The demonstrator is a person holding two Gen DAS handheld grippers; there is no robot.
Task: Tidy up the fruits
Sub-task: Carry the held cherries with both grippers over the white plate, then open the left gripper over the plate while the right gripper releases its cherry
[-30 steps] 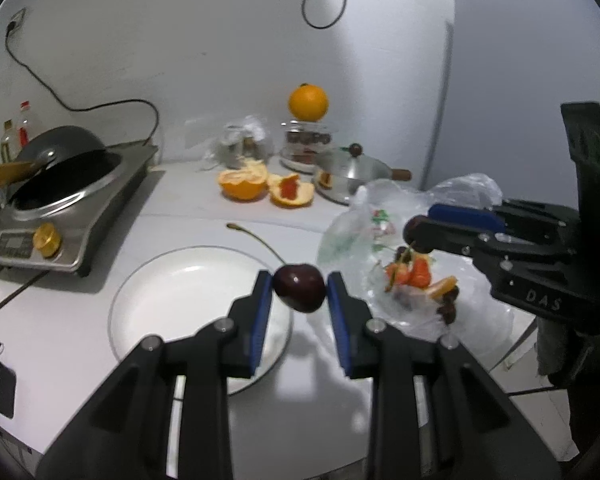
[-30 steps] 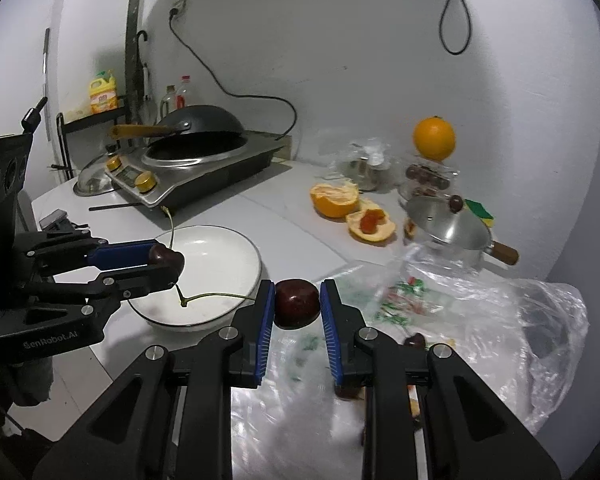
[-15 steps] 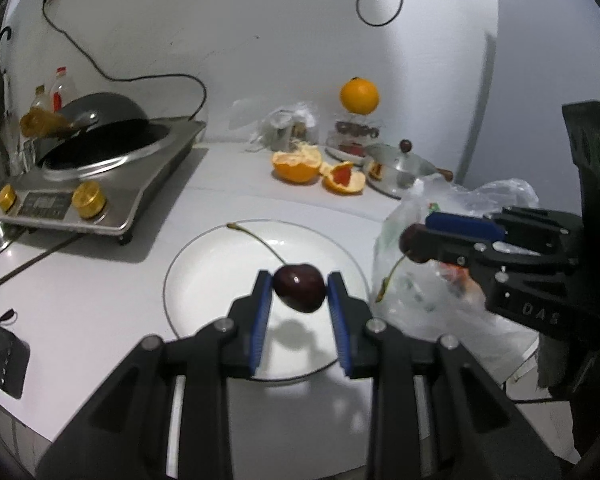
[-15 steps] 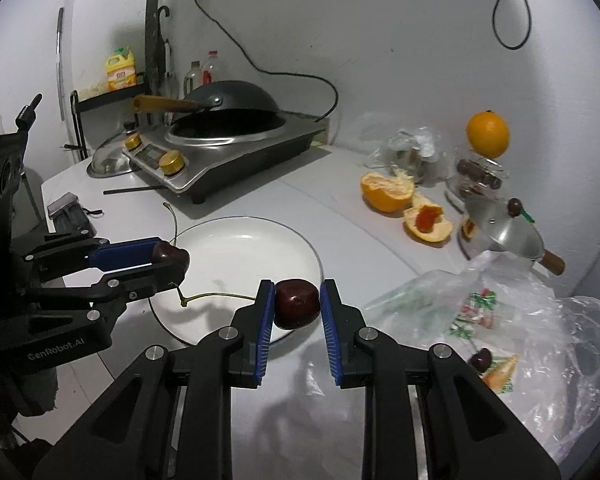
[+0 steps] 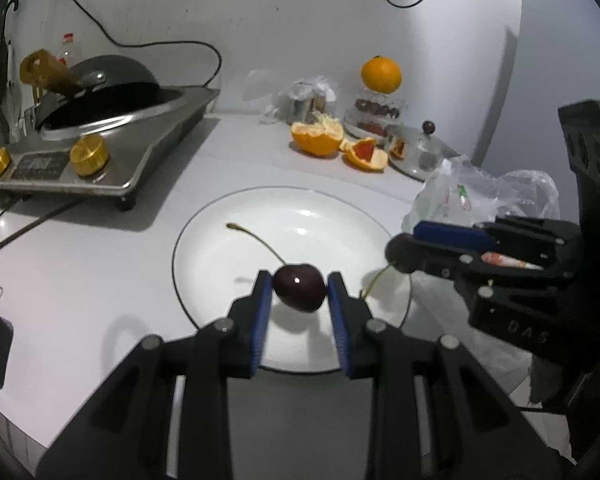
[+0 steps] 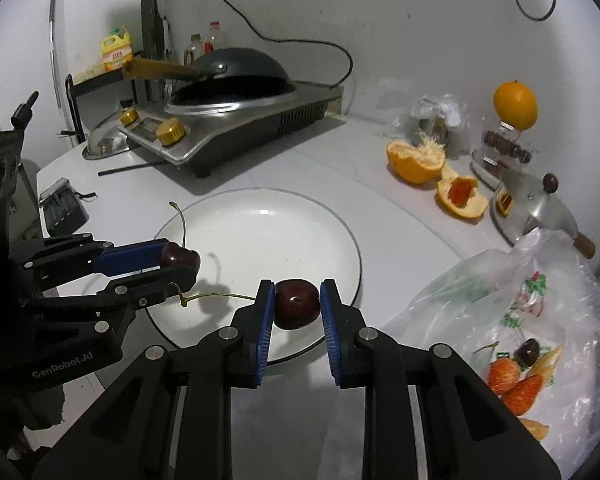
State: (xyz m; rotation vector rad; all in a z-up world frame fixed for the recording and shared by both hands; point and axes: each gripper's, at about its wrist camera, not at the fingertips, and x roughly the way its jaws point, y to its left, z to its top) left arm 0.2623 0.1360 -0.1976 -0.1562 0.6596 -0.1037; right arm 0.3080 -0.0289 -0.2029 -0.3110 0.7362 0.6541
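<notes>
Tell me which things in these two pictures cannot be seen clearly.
- Left wrist view: the right tongs cover most of their cherry; only a dark end shows.
- Right wrist view: the bag folds blur its fruit pieces; their number is unclear.
- Both views: whether either cherry touches the plate is unclear.
- Right wrist view: the yellow bottle label is too small to read.

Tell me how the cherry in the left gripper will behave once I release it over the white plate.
The cherry is round and glossy, so it will likely roll on the smooth white plate. Its long stem may check that roll. The left gripper pinches it without visible denting, so it seems firm, though probably bruisable.
</notes>
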